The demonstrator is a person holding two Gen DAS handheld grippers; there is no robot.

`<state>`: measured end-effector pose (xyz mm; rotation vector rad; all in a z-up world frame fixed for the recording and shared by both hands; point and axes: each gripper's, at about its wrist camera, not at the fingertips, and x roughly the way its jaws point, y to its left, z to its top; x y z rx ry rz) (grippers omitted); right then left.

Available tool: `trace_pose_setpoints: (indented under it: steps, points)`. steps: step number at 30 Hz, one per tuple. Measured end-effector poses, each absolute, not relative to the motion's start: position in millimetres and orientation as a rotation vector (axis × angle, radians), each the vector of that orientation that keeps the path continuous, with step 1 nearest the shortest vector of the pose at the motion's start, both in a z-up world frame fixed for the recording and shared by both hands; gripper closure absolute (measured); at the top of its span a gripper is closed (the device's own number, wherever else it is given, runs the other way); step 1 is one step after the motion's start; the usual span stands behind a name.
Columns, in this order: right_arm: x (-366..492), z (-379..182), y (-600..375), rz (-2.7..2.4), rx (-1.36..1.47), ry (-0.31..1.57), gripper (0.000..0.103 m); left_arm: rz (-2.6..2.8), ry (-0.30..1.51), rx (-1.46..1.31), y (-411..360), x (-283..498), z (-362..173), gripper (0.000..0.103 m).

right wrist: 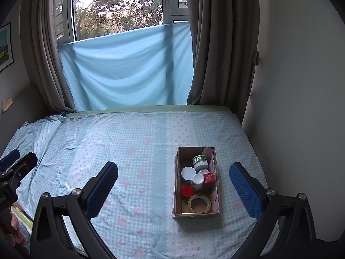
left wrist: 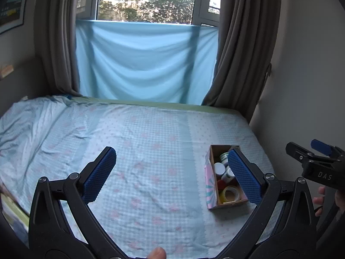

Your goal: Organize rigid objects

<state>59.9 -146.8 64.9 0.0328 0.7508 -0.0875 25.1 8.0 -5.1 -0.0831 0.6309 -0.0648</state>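
The bed is covered in pale blue gingham scattered with pink flowers, edged in green. A brown cardboard box is seen — pink patterned on its outer side — with a red lid, a white lid, a green-and-white jar and yellowish clear tape. Blue textured pads are worn on black fingers — grey-brown curtains flank a light blue cloth

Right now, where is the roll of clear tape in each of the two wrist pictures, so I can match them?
Left wrist view: the tape roll lies at the near end of the cardboard box, lower right, beside the left gripper's right finger.
Right wrist view: the tape roll lies at the near end of the box, right of centre, between the open fingers of the right gripper.
Shared landmark: the red lid just behind the tape.
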Motion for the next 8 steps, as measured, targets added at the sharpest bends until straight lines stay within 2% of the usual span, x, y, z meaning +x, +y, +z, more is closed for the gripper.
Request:
trace_pose_setpoints:
  steps: [8]
  points:
    - [67.0,63.9,-147.5,-0.093,0.028,0.758,0.0,-0.038,0.598,-0.067,7.0,27.9,-5.3,0.0]
